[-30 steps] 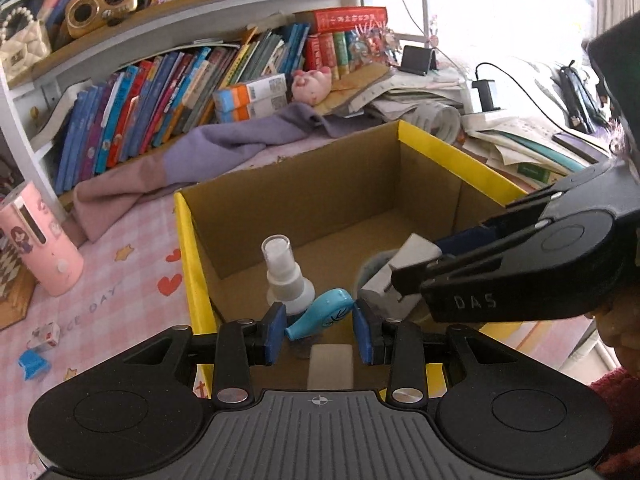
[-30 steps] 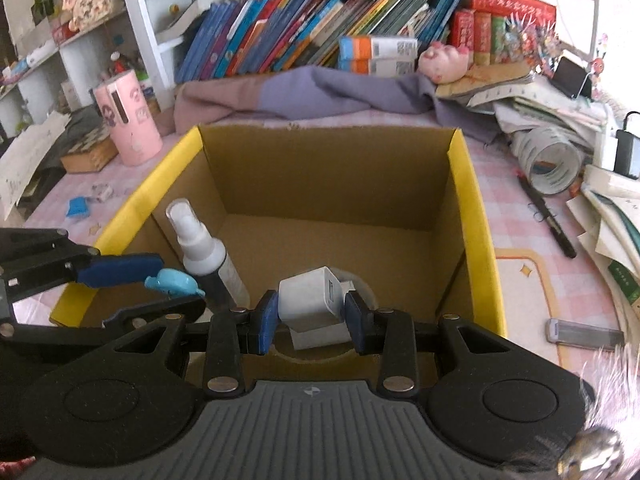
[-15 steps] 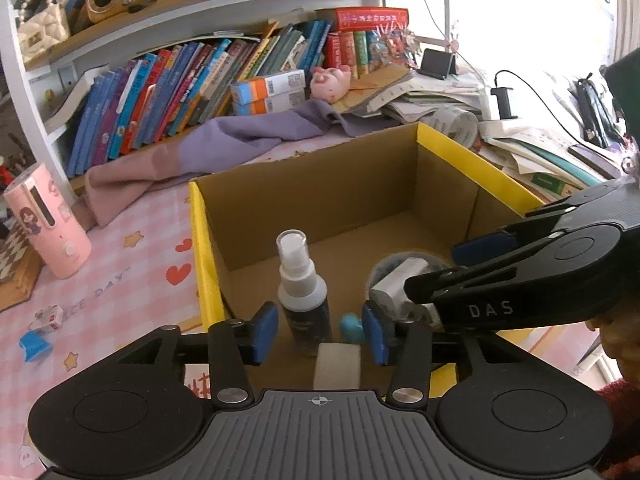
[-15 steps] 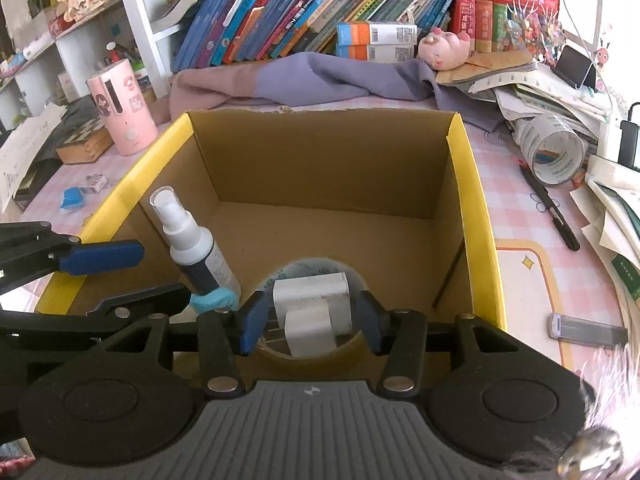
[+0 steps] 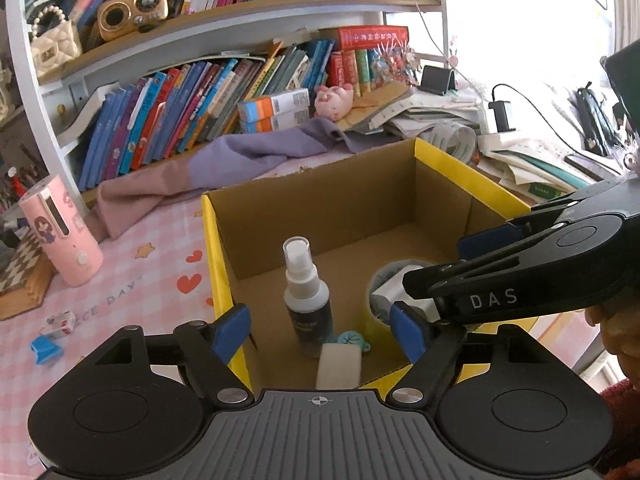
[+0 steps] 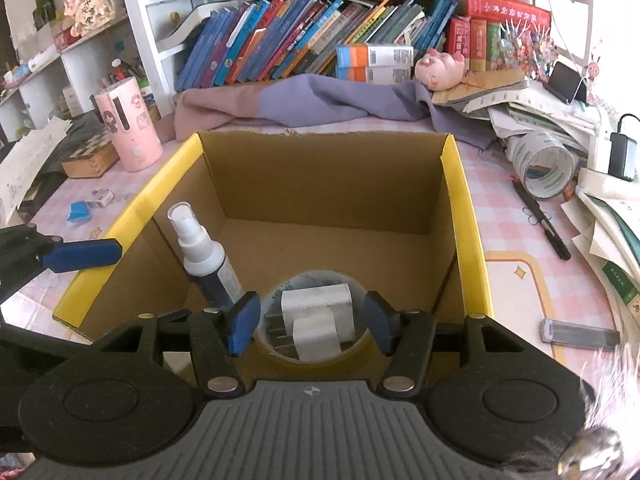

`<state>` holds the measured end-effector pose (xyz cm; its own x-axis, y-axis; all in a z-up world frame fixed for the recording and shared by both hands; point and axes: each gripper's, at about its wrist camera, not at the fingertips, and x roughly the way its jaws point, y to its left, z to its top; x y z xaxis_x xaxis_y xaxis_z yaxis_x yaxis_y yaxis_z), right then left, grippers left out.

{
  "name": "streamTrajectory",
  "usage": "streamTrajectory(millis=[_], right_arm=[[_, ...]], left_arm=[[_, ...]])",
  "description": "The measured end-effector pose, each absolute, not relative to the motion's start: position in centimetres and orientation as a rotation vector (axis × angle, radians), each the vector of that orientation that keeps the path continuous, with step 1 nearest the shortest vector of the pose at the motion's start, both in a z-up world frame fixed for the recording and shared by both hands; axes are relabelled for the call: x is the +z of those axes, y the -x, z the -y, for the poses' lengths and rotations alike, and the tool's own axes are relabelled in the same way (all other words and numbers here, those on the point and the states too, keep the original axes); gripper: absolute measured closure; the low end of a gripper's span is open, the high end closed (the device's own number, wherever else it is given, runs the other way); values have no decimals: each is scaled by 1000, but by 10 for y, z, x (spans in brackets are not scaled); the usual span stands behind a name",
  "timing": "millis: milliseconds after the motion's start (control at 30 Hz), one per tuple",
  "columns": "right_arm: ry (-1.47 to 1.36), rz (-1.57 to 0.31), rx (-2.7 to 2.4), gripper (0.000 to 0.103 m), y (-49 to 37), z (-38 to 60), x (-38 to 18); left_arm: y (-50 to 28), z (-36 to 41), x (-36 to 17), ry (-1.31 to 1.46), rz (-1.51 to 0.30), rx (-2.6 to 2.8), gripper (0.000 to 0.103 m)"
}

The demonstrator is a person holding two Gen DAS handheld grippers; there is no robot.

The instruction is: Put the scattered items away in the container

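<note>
My right gripper (image 5: 520, 280) hides most of the charger (image 5: 390, 290); the bottle (image 6: 210, 264) base sits behind my finger (image 6: 242, 322).

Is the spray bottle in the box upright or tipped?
Upright: the spray bottle stands on the cardboard box floor, cap up, by the left wall.

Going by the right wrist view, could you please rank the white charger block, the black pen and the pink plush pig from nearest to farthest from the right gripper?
1. White charger block, inside the tape roll, between the right gripper's open fingers.
2. Black pen, on the tablecloth, right.
3. Pink plush pig, at the bookshelf.
</note>
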<state>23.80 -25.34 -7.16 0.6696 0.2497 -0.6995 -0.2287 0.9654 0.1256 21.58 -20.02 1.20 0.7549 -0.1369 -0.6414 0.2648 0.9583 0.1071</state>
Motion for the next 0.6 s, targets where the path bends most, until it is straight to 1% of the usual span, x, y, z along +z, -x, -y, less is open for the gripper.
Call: streamTrajectory(millis=[67,200,267,333,400,600], right_arm=[[-31,-780,260,47,-234,254,-70],[-34,-746,235,46,-228,254,-64],[-28,-732,216,46,-224,252,-62],[-23,-715,196,44,-220,250,-59],[-20,-695,177,40,-214,248,-56],[-25,-665,130,39,-197,241,-50]], left_arm=[[-212,200,13,-193,-670,-222,24],[-202,197,16,-187,-626,-226,19],[-197,195,19,-182,-596,-207,13],[-191,189,23,-166,-562,-189,11],[-187,181,26,-137,-533,-171,9],[-174,166,30,-99,-502,-160,7]])
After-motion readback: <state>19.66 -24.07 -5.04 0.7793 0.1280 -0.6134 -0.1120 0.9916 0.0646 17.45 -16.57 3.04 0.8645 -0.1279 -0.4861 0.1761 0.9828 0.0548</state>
